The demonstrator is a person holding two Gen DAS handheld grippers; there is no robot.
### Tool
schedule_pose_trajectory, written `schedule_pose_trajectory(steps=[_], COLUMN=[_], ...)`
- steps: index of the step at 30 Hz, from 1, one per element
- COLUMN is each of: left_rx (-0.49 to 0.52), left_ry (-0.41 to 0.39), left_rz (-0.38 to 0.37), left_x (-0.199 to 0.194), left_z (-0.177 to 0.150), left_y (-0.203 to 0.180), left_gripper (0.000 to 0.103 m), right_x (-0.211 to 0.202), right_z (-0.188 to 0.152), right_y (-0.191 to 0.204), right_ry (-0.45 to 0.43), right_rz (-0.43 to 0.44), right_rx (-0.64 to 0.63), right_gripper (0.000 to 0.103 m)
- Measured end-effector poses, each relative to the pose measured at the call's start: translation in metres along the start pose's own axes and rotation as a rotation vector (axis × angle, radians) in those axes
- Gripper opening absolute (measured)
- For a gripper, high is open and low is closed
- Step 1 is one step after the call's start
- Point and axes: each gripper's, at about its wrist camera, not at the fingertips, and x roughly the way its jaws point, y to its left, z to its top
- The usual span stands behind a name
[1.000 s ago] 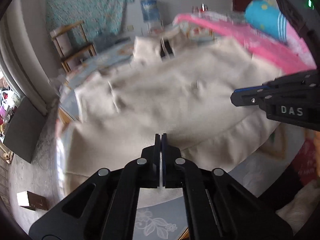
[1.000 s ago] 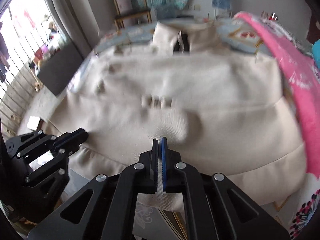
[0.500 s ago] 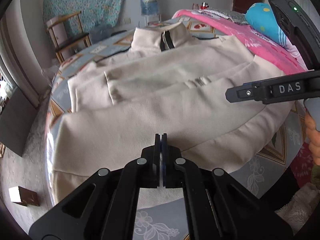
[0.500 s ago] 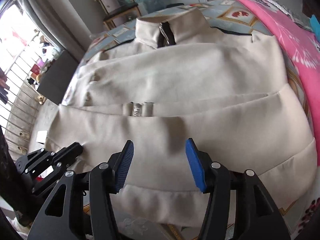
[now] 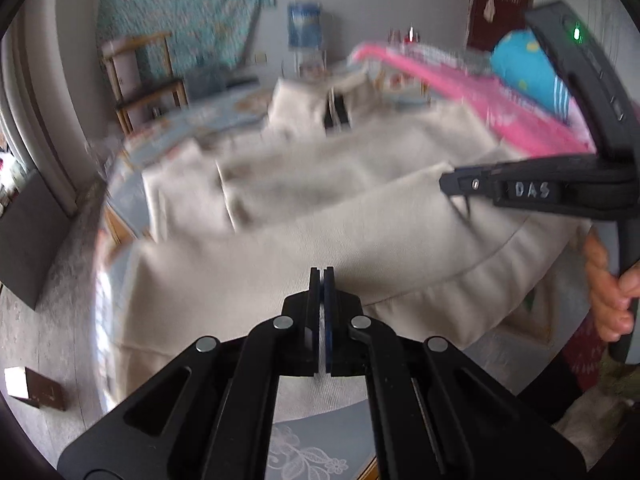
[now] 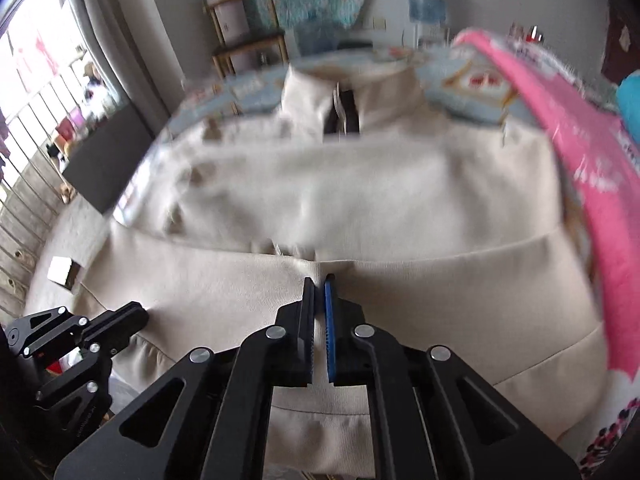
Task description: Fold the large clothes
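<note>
Both grippers, left (image 5: 322,276) and right (image 6: 319,286), are pinched shut on the near hem of a cream jacket (image 6: 360,200) whose collar lies straight ahead.

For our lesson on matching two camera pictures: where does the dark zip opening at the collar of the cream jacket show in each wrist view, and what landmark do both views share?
Left wrist view: the dark zip opening sits upper centre, at the far end of the cream jacket.
Right wrist view: upper centre, between the collar halves.
Shared landmark: the wooden chair at the back wall, left of the collar.
</note>
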Motion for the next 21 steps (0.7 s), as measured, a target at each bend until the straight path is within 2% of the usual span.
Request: schedule_pose_trajectory(steps=[3, 5, 6, 8, 10, 12, 14, 15, 19, 21], left_rx=[0.010, 0.022, 0.028, -0.022, -0.062, -0.102, -0.124, -0.119, -0.080, -0.070], left_ry=[-0.026, 0.009, 0.044, 0.106, 0.077, 0.018, -0.003, 0.010, 0.073, 0.131], left_rz=[0.020, 0.028, 0.029, -0.010, -0.024, -0.062, -0.114, -0.156, -0.202, -0.211], left_x=[0.003, 0.024, 0.034, 0.043, 0.031, 0.012, 0.007, 0.013, 0.055, 0.080], left_z=[0.011, 0.009, 0.008, 0.003, 0.002, 0.007, 0.014, 0.019, 0.034, 0.037], left_y=[0.002, 0.002, 0.002, 0.010, 0.018, 0.027, 0.028, 0.024, -0.001, -0.011], left_gripper=[0.001, 0.001, 0.001, 0.005, 0.005, 0.005, 0.005, 0.005, 0.005, 0.005], right_x=[0.001, 0.021, 0.047, 0.052, 0.044, 0.042, 0.050, 0.054, 0.056, 0.047], right_z=[0.012, 0.014, 0.010, 0.007, 0.008, 0.008, 0.006, 0.004, 0.005, 0.007], right_y=[0.001, -0.004, -0.009, -0.010, -0.011, -0.013, -0.017, -0.021, -0.033, -0.046], right_ry=[-0.034, -0.002, 0.052, 0.060, 0.038, 0.034, 0.049, 0.052, 0.054, 0.056], right_rz=[-0.019, -0.014, -0.013, -0.007, 0.004, 0.016, 0.037, 0.057, 0.126, 0.192], right_rx=[-0.012, -0.001, 0.006, 0.014, 0.014, 0.016, 0.030, 0.055, 0.117, 0.159], right_gripper=[0.005, 0.005, 0.005, 0.005, 0.005, 0.005, 0.005, 0.006, 0.008, 0.015])
